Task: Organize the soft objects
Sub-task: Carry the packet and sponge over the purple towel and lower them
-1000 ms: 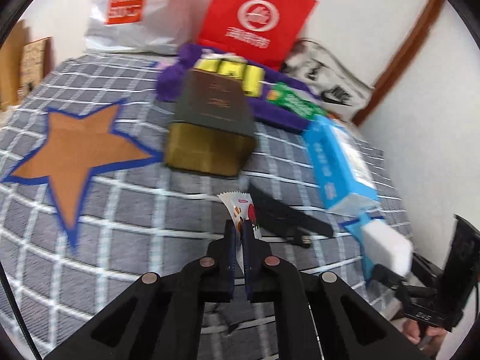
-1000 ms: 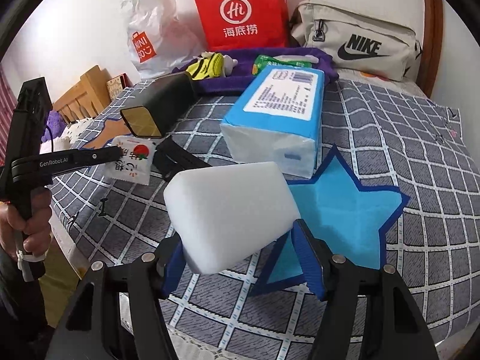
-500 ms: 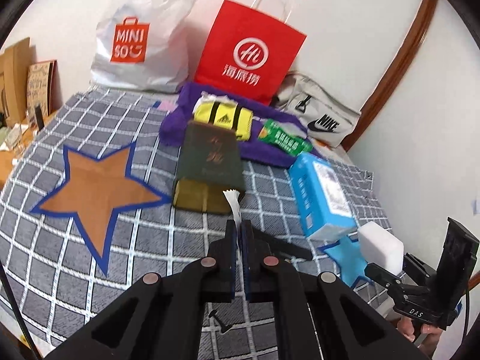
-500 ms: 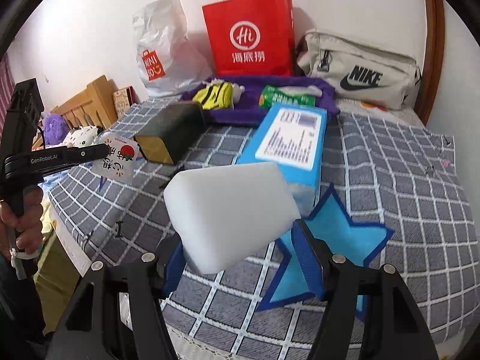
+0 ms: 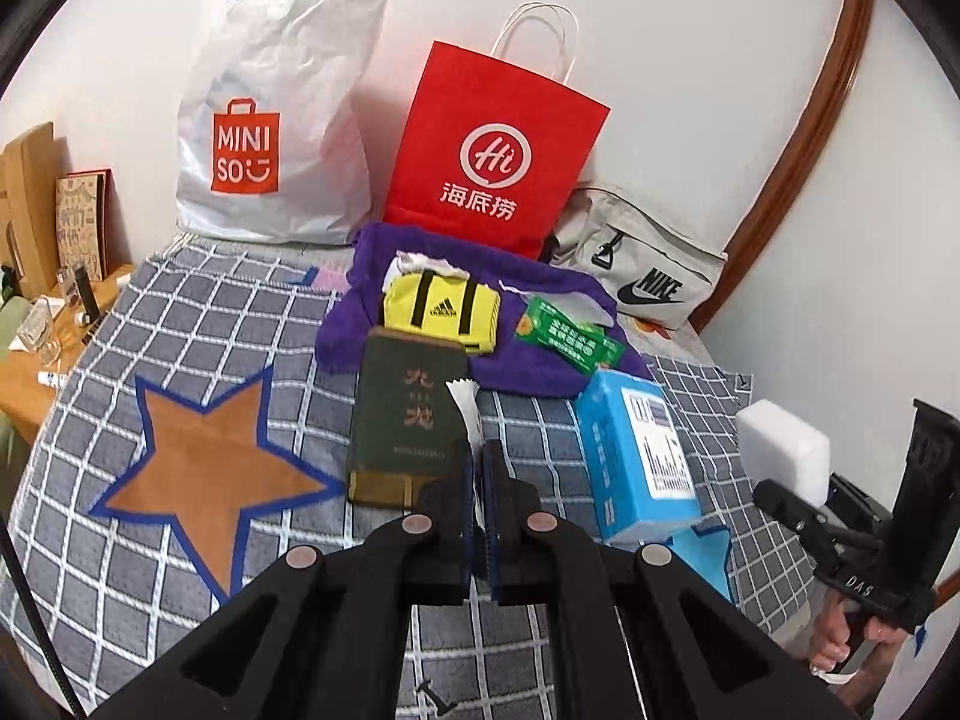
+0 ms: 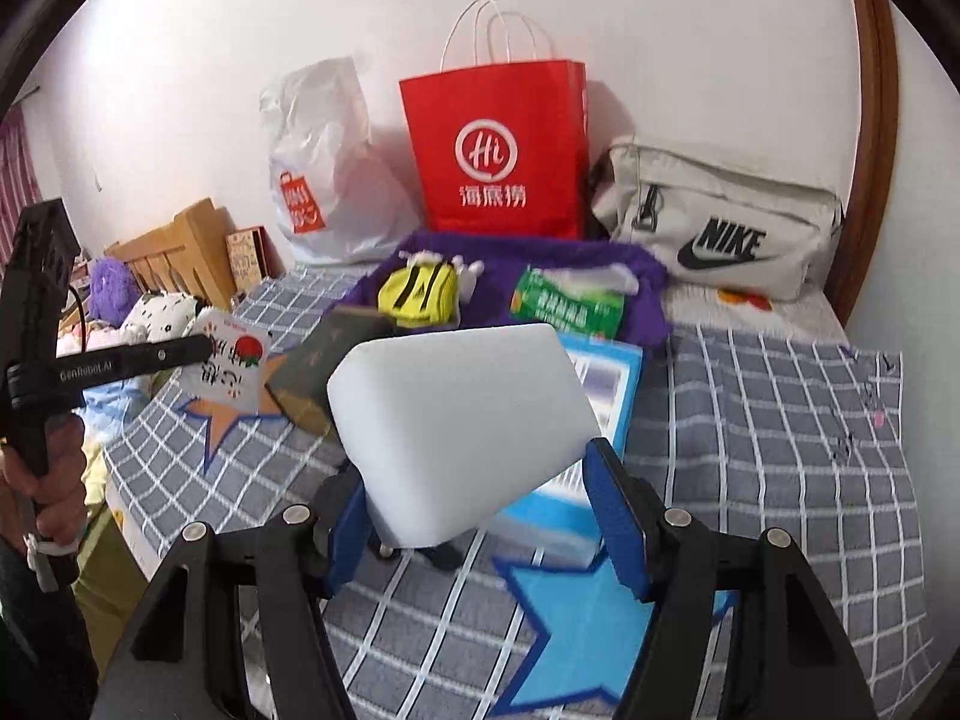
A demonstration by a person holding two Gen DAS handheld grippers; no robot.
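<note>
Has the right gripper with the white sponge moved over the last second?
Yes. The right gripper, shut on the white sponge, has risen and drawn back: the blue tissue pack, earlier clear beyond the sponge, is now mostly hidden behind it.

"MINISO" on white bag [image 5: 273, 120], "Hi" on red bag [image 5: 492, 150], "NIKE" on beige pouch [image 5: 645, 264].

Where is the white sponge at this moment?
The white sponge is clamped in the right gripper, held above the bed. The right wrist view shows it in front of the blue tissue pack, above the blue star.
</note>
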